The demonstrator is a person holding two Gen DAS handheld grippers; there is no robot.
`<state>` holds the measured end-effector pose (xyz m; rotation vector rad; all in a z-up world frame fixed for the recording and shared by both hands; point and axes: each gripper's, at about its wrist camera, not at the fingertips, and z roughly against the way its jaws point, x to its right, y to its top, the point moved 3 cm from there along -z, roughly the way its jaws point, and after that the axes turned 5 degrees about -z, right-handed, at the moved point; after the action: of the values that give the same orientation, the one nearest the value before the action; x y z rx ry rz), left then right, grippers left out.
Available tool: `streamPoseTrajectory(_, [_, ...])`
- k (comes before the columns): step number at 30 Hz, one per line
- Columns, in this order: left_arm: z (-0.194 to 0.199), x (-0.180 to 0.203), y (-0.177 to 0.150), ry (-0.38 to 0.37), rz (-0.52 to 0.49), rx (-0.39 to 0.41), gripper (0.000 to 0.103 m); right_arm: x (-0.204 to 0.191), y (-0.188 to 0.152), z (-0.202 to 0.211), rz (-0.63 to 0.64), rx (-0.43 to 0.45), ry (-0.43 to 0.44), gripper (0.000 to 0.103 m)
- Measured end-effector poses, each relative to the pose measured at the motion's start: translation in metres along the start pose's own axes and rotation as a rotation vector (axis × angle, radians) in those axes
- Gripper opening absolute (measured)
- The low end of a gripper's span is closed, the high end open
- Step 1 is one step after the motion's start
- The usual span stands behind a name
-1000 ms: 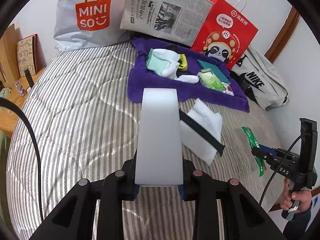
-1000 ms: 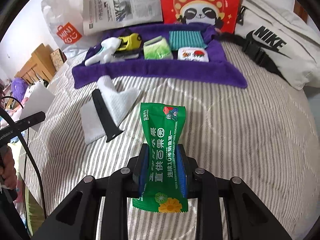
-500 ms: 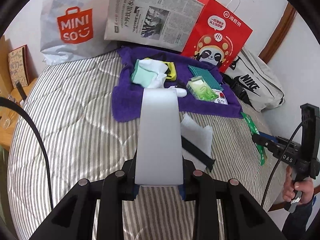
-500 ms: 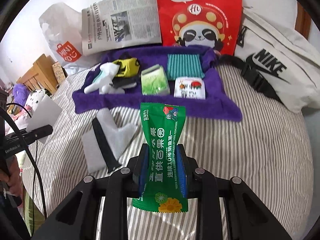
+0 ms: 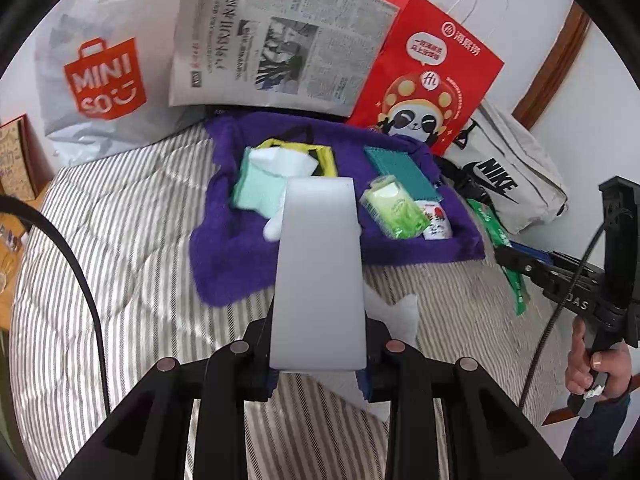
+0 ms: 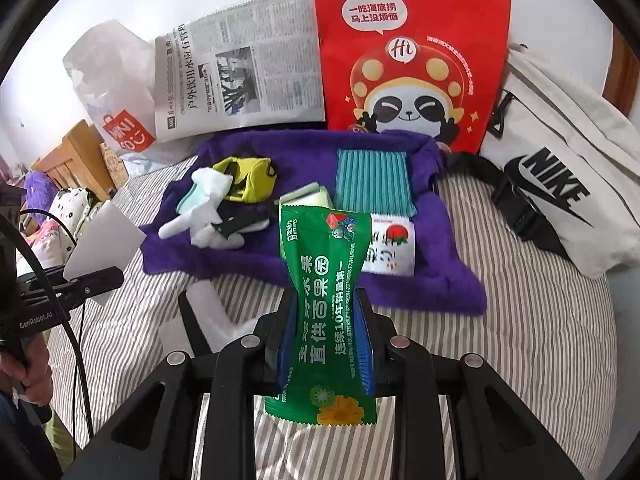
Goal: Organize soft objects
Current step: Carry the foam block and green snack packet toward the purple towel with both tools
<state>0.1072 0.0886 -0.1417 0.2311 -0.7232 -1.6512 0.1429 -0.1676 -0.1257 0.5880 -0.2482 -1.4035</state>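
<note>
My left gripper is shut on a white foam block, held above the striped bed near the front edge of the purple towel. My right gripper is shut on a green snack packet, held just before the towel. On the towel lie a mint and white cloth, a yellow pouch, a green tissue pack, a teal ribbed cloth and a small white strawberry pack. A white sock with a black band lies on the bed below.
Against the wall stand a Miniso bag, a newspaper and a red panda bag. A white Nike bag lies right of the towel. A wooden bedside and plush toys are at the left.
Both grippers have moved forward toward the purple towel, each still holding its object. The white sock has slipped low behind the left gripper.
</note>
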Motion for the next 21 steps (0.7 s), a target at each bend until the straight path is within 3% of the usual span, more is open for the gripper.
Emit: streamPoseTrajectory(21, [-0.043,0.008,0.056,-0.032,-0.062,-0.017,0.028,0.016,0.062,-0.056,-0.032,0.000,-0.018,0.027])
